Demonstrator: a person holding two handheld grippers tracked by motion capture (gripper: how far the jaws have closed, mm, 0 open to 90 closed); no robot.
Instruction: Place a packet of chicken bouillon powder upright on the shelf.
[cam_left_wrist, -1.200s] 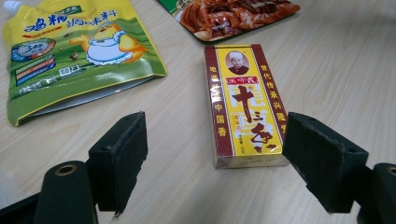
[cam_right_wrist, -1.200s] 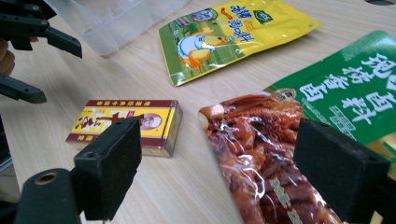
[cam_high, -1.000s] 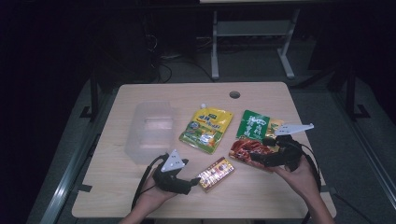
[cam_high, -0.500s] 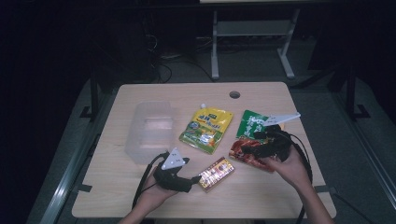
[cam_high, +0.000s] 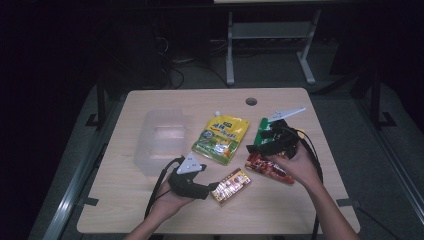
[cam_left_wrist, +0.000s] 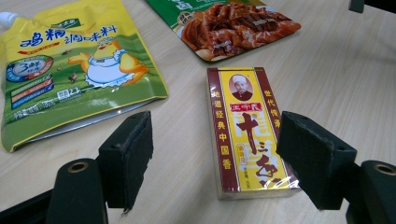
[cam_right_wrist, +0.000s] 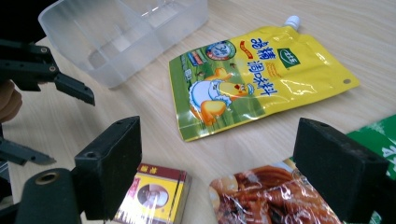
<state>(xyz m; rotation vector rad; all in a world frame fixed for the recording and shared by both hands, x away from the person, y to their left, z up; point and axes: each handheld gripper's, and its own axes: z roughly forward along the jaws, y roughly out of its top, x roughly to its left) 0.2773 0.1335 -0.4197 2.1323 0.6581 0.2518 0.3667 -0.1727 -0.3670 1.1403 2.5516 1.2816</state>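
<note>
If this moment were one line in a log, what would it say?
left gripper: open, jaws either side of spice box | right gripper: open, above red meat packet | yellow pouch, clear tray: untouched

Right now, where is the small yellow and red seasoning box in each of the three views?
High view: the small yellow and red seasoning box lies near the table's front edge, at the left gripper's tips.
Left gripper view: the box lies centre, between the open jaws.
Right gripper view: the box sits at the bottom edge, left of centre.
Shared landmark: the yellow spouted pouch.
</note>
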